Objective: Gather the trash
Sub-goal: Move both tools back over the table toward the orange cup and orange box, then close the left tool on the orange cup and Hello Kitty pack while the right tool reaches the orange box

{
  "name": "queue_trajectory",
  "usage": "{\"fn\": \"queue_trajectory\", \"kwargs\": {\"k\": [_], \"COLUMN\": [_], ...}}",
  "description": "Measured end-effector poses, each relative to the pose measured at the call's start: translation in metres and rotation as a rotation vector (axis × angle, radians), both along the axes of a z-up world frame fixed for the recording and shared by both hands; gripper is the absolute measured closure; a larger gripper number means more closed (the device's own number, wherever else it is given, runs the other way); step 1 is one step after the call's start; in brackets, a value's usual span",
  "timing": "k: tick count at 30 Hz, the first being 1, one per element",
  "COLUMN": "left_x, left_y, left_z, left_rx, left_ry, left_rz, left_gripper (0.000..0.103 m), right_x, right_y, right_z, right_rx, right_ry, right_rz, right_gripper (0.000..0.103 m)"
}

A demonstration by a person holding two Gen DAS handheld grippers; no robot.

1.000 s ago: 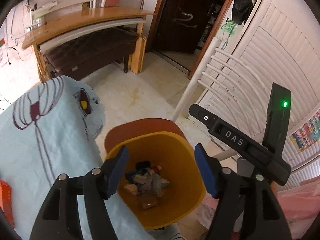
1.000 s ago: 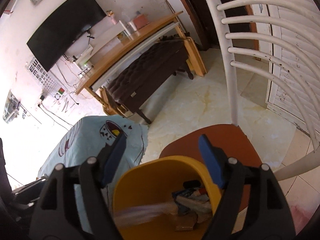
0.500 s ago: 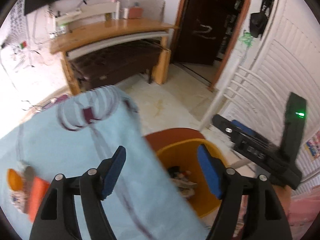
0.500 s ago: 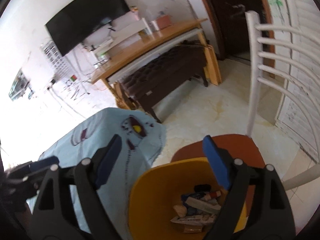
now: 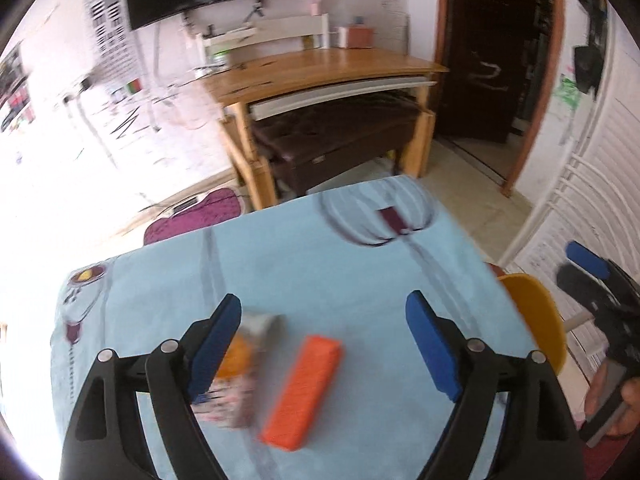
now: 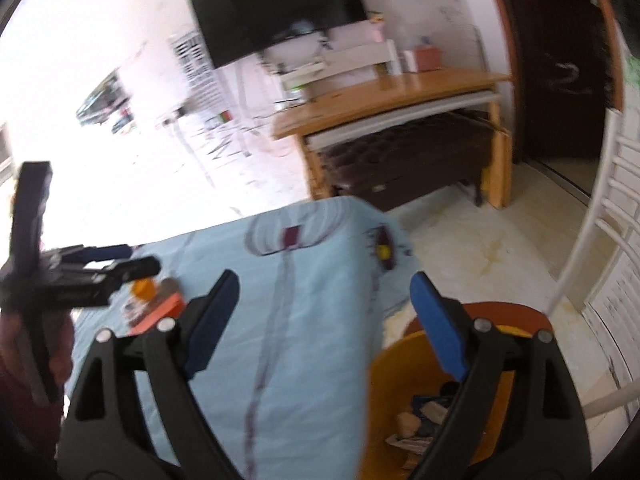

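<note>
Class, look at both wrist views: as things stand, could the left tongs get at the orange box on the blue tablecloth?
Probably yes. The left tongs are open, and the orange box lies between the two fingers with nothing on top; only a blurred wrapper sits beside it.

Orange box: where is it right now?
In the left wrist view the orange box lies on the blue tablecloth, between the open left gripper's fingers, just right of a blurred wrapper.

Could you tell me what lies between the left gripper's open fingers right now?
In the left wrist view, the left gripper frames an orange box lying on the blue tablecloth, with a blurred wrapper by its left finger.
</note>
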State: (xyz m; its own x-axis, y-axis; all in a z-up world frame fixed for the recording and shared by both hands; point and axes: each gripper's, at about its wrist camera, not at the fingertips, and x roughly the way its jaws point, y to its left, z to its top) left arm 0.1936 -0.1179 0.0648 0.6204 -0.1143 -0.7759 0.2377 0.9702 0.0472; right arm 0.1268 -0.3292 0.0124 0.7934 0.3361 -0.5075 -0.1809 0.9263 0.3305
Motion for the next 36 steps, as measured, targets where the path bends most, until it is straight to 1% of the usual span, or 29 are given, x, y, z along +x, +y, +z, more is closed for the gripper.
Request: {"fn": "queue_trajectory", "kwargs": {"k": [5, 7, 9, 13, 16, 18, 20, 21, 24, 26, 28, 29, 31, 36], "left_x": [0.008, 0.009, 0.011, 0.016, 0.018, 0.018, 0.020, 0.020, 0.025, 0.027, 0.028, 0.027, 0.025, 0.020], "left_y": [0.041, 0.052, 0.057, 0.066, 0.070, 0.071, 0.071, 0.070, 0.072, 0.074, 0.076, 0.076, 0.078, 0.091], "left_z": [-0.001, -0.002, -0.003, -0.013, -0.022, -0.027, -0.033, -0.035, -0.043, -0.046, -0.051, -0.053, -0.057, -0.055], "left_rx": [-0.015, -0.013, -0.019, -0.035, -0.037, -0.043, -0.063, -0.071, -0.111, -0.123, -0.126, -0.128, -0.127, -0.159], "left_ry": [0.020, 0.019, 0.019, 0.040, 0.042, 0.046, 0.063, 0.069, 0.114, 0.130, 0.143, 0.150, 0.156, 0.128], "left_rz": [0.057, 0.068, 0.076, 0.083, 0.080, 0.071, 0.059, 0.057, 0.043, 0.043, 0.042, 0.036, 0.029, 0.044], "left_gripper": [0.023, 0.023, 0.023, 0.023, 0.023, 0.023, 0.023, 0.025, 0.038, 0.042, 0.051, 0.054, 0.066, 0.066], "right_x": [-0.007, -0.008, -0.007, -0.002, 0.002, 0.003, 0.003, 0.002, 0.003, 0.003, 0.006, 0.007, 0.011, 0.028], "right_y": [0.038, 0.049, 0.060, 0.084, 0.109, 0.130, 0.146, 0.157, 0.174, 0.184, 0.190, 0.193, 0.200, 0.215], "right_z": [0.002, 0.000, -0.002, -0.009, -0.011, -0.010, -0.010, -0.010, -0.013, -0.015, -0.016, -0.017, -0.018, -0.027], "right_rx": [-0.029, -0.003, 0.010, -0.008, -0.049, -0.084, -0.123, -0.156, -0.195, -0.212, -0.223, -0.225, -0.232, -0.243], "right_ry": [0.001, 0.016, 0.034, 0.075, 0.095, 0.098, 0.100, 0.102, 0.112, 0.122, 0.130, 0.134, 0.143, 0.184], "right_rz": [0.098, 0.149, 0.180, 0.210, 0.243, 0.272, 0.288, 0.298, 0.315, 0.323, 0.323, 0.323, 0.320, 0.294], "right_gripper": [0.018, 0.018, 0.018, 0.018, 0.017, 0.013, 0.012, 0.012, 0.012, 0.012, 0.012, 0.012, 0.012, 0.012]}}
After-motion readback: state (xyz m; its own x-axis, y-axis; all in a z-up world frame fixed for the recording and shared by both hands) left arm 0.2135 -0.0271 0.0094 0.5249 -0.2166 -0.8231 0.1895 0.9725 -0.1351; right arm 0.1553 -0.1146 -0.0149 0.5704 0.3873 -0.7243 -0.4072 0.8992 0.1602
